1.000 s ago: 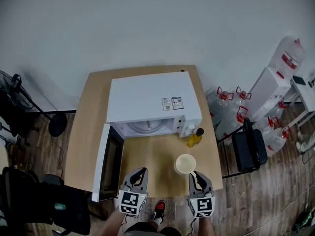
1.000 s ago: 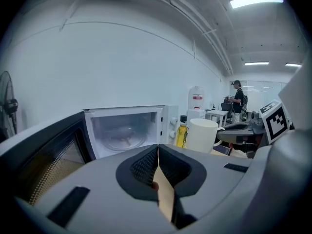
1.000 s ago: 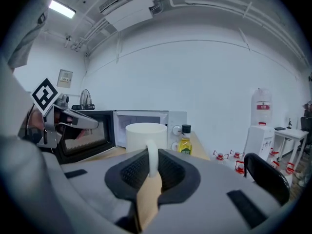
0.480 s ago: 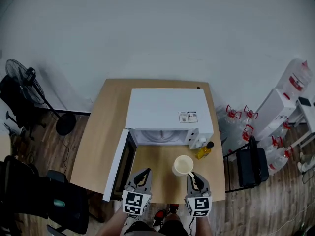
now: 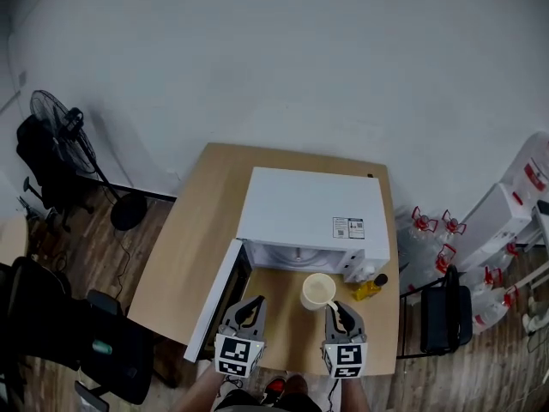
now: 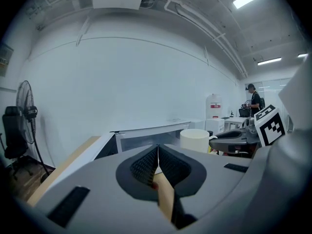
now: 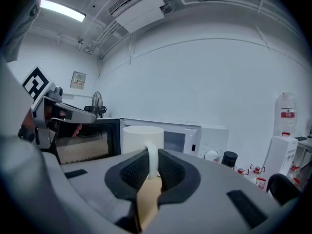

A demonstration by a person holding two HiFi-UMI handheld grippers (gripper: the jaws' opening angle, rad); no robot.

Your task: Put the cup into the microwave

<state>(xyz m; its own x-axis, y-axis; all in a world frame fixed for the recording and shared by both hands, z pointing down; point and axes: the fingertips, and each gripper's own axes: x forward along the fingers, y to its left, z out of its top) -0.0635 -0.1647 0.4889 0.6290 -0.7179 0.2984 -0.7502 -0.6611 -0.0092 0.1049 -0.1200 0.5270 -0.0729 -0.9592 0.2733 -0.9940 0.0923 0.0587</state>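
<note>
Wooden table, wood floor, fan at left. Microwave at rear right, door open. Cup before the opening, handle clamped in right gripper; left gripper pinched shut, empty. Cavity mostly hidden.

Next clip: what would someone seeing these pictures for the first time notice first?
The white microwave stands on a wooden table, with its door swung open to the left. In front of its opening, the right tool is clamped on the handle of a cream cup. The left tool is beside it, shut and empty.
</note>
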